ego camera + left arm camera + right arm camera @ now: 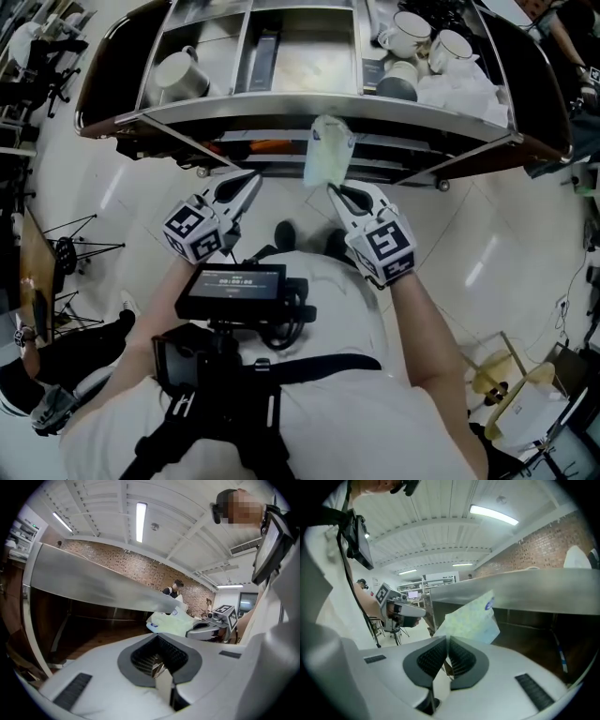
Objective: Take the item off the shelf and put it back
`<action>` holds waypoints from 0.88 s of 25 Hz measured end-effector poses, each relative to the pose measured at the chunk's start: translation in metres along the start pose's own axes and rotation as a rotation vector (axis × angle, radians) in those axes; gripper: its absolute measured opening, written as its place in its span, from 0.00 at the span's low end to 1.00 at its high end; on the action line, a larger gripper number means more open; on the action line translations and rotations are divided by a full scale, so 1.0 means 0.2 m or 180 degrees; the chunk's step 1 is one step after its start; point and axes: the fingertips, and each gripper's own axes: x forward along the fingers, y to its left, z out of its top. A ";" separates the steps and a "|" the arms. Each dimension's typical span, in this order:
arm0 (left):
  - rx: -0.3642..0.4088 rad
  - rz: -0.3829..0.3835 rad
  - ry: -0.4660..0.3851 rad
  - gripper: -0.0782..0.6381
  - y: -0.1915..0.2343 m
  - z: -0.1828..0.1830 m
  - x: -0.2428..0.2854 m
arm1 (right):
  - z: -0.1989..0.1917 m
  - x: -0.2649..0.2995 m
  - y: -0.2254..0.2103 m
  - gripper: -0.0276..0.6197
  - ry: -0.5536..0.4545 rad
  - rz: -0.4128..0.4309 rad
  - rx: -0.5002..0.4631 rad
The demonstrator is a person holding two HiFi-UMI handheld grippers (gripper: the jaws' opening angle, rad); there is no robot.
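Note:
A pale green soft packet (328, 150) with a blue mark hangs in front of the metal shelf's front rim (281, 111), below the top tier. My right gripper (333, 190) is shut on the packet's lower edge. In the right gripper view the packet (471, 618) stands up from between the closed pads, just under the shelf edge (534, 592). My left gripper (246, 187) is to the left of the packet, apart from it, shut with nothing in it. From the left gripper view the packet (171, 623) and the right gripper (206, 629) are seen across to the right.
The top tier holds a white mug (178, 73) at the left and several cups (412, 36) at the right. A dark lower tier (272, 147) lies behind the packet. A tripod (70, 248) stands on the floor to the left, and yellow-white gear (520, 394) at lower right.

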 end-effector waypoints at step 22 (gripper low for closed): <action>0.0176 -0.0213 -0.0116 0.12 -0.18 0.11 -0.07 | 0.20 -0.17 0.18 0.06 -0.0381 0.0248 -0.0255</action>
